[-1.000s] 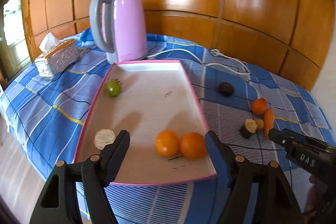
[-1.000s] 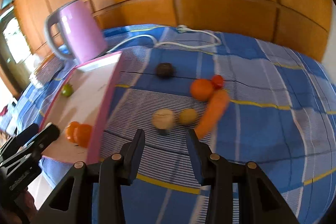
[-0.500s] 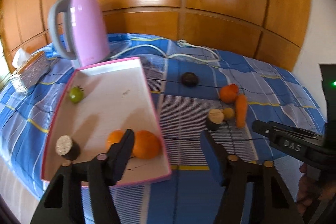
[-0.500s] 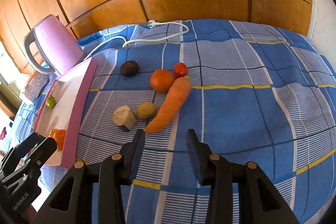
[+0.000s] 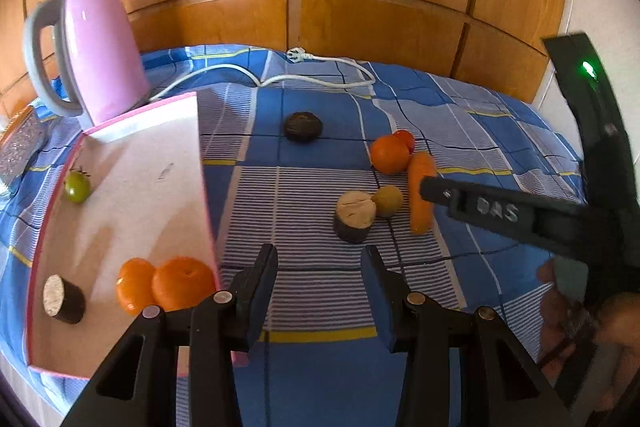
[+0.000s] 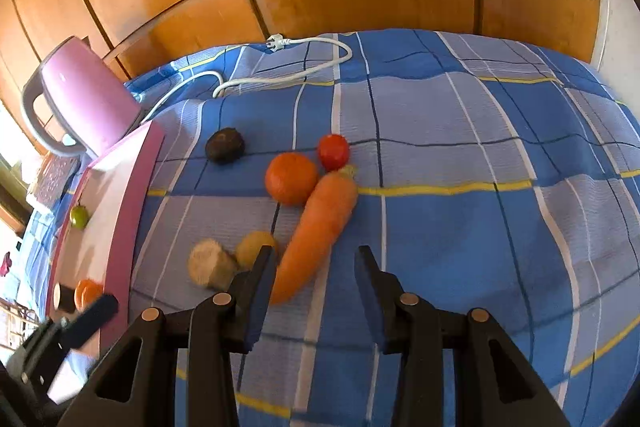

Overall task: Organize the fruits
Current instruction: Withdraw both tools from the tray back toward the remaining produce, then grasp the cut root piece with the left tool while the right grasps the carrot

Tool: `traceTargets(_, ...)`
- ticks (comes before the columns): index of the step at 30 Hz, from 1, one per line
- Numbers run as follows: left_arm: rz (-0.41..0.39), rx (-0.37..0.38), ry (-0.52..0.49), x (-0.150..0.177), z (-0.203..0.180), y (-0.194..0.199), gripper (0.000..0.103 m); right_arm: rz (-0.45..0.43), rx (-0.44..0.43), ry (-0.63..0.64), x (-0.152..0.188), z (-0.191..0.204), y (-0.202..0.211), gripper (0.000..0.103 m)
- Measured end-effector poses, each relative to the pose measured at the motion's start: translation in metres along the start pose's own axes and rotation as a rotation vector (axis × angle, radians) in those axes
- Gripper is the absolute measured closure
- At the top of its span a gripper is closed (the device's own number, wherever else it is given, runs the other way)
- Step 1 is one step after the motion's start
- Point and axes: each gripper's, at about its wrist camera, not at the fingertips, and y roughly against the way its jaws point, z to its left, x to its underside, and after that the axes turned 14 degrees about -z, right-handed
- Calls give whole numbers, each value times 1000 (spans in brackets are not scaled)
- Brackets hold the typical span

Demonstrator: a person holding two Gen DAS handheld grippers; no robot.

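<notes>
A pink-rimmed white tray (image 5: pixel 160 155) holds two oranges (image 5: pixel 182 283), a green fruit (image 5: pixel 77 187) and a dark cut piece (image 5: pixel 64 294). On the blue checked cloth lie an orange (image 6: pixel 291 178), a red tomato (image 6: pixel 333 151), a carrot (image 6: pixel 318 227), a yellow-green fruit (image 6: pixel 254 247), a cut brown piece (image 6: pixel 208 263) and a dark round fruit (image 6: pixel 225 144). My left gripper (image 5: pixel 320 267) is open and empty, just in front of the cut piece (image 5: pixel 354 215). My right gripper (image 6: pixel 314 267) is open and empty, with the carrot's tip between its fingers' line.
A pink electric kettle (image 5: pixel 100 51) stands behind the tray, its white cord and plug (image 6: pixel 280 67) trailing across the cloth. A tissue box (image 5: pixel 20 143) sits at far left. Wooden panels back the table. The right gripper's body (image 5: pixel 520 215) crosses the left wrist view.
My left gripper has swung right, from over the tray to over the cloth by the loose fruits. My right gripper has moved closer to the carrot. Both stay open.
</notes>
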Motion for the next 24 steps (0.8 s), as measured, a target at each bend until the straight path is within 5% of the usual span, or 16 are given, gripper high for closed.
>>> traceTargets(9, 16, 30, 10, -2, -3, -15, 59, 63, 34, 1, -6, 0, -42, 68)
traceTargets(24, 66, 85, 66, -4, -4, -42, 59, 12, 26, 70, -11, -18, -23, 71)
